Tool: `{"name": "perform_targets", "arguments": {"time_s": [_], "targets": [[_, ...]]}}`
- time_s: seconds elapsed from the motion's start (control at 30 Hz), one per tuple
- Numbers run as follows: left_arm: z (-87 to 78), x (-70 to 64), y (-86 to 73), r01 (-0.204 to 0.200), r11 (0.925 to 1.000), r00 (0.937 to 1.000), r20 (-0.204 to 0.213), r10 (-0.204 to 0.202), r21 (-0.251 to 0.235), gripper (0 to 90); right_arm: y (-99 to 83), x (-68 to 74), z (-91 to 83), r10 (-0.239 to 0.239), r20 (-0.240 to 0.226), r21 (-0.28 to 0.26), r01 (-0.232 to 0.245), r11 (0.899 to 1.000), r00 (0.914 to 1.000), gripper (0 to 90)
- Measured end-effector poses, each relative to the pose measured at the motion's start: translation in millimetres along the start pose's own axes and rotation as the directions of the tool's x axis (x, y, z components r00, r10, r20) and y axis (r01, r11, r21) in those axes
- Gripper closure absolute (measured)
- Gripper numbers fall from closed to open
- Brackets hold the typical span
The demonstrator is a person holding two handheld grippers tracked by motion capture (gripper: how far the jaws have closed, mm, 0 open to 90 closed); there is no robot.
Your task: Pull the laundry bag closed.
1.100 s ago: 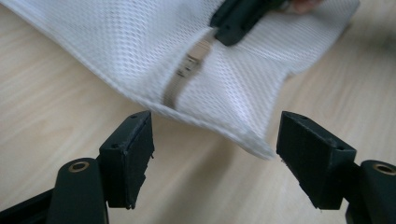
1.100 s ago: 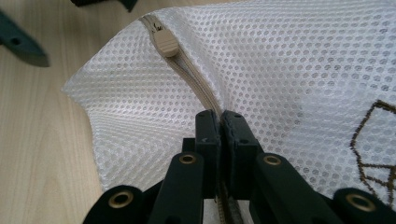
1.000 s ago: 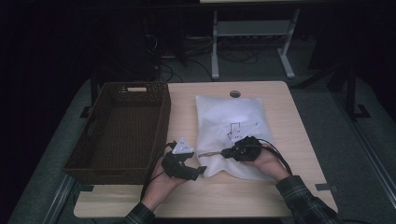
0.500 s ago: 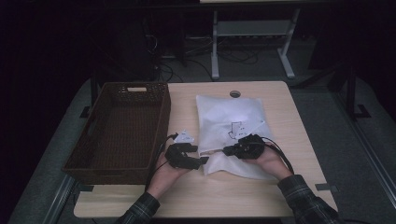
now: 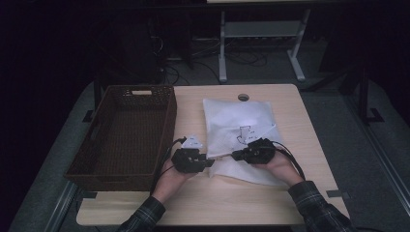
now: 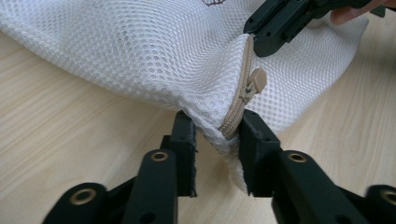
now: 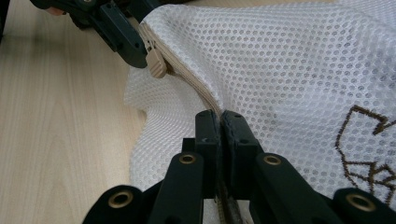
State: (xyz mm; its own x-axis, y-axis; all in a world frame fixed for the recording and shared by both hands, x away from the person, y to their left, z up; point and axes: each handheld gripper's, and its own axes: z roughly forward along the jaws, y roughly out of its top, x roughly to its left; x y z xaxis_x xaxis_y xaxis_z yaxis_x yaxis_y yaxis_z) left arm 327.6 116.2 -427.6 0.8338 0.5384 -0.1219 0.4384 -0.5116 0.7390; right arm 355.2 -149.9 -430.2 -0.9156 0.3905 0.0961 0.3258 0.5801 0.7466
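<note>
My right gripper (image 7: 219,122) pinches the beige zipper (image 7: 196,91) of a white mesh bag (image 5: 241,130) lying on the table (image 5: 300,125). My left gripper (image 6: 215,133) is open around the bag's corner. A brown embroidered mark (image 7: 369,149) shows, unreadable. A basket (image 5: 123,135) sits left.

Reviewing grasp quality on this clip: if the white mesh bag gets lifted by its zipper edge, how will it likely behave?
The mesh bag is probably floppy: it drapes and creases between the left gripper and right gripper. It looks light, flat and thin. The beige zipper likely gives a firmer, less slippery hold than the open weave.
</note>
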Motion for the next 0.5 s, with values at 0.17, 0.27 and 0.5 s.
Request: {"name": "perform_targets", "arguments": {"time_s": [0.17,0.27,0.5], "targets": [[1.5,-1.6,0.4,-0.013,0.9996,0.9999,0.004,0.013,0.025,80.4,-0.4,-0.4,0.5,0.004,0.0,0.0,-0.004,1.0,1.0,84.1],[0.9,-1.4,-0.8,-0.009,0.9997,1.0,-0.002,0.009,0.021,81.3,0.4,0.8,0.3,0.016,0.0,0.002,-0.016,1.0,0.9999,78.1],[0.0,-1.8,-6.6,-0.008,0.9999,1.0,-0.001,0.008,0.011,81.4,7.8,17.7,-18.0,0.021,-0.017,-0.068,-0.022,0.997,0.9996,72.8]]}}
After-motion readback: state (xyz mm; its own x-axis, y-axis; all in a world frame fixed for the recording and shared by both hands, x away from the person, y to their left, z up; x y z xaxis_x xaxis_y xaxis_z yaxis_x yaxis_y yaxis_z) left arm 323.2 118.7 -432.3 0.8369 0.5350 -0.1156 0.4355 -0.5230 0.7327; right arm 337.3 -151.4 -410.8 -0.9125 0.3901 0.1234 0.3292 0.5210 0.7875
